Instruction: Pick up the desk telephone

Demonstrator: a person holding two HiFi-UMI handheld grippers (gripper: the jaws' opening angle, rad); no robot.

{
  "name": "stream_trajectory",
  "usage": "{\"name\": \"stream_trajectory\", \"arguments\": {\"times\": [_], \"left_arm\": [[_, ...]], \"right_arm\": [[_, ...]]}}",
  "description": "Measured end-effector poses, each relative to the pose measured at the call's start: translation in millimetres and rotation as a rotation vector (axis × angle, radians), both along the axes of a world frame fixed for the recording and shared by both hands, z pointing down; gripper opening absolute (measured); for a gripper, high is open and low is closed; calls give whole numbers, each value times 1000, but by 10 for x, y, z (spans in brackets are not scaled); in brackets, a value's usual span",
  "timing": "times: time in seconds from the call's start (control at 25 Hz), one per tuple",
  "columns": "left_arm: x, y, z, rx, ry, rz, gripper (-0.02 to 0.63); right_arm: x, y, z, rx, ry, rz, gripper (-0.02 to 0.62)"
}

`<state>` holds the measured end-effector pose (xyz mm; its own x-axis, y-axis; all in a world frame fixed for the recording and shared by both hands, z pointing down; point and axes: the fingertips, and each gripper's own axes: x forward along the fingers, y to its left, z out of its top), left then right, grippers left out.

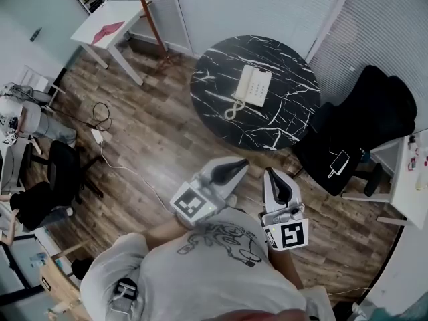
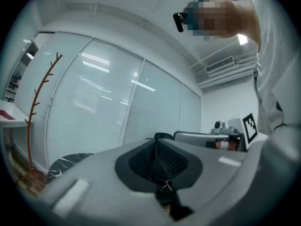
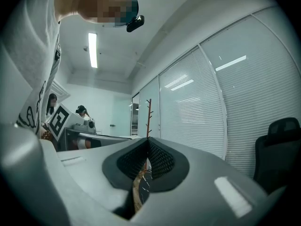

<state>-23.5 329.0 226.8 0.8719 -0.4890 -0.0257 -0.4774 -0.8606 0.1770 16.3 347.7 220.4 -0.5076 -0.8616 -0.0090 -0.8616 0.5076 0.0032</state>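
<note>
Head view has the phone [image 1: 252, 85] lying on the round marble bench [image 1: 294, 112], well ahead of the person. Closed on nothing, the left tongs [image 1: 231, 171] and right tongs [image 1: 274, 176] sit level near the chest (a carrying posture, I'd say), since no reach has begun.

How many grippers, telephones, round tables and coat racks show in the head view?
2 grippers: left gripper, right gripper
1 telephone
1 round table
1 coat rack
Total: 5
</note>
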Motion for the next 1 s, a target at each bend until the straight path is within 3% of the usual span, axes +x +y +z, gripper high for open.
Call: {"name": "stream_trajectory", "arguments": {"times": [0.4,1.0], "left_arm": [[-40,-584,33,0,17,-1,14],[-168,-1932,43,-27,24,57,15]], "right_arm": [[-50,-540,34,-12,17,3,6],[-239,-1889,-22,-18,29,43,6]]}}
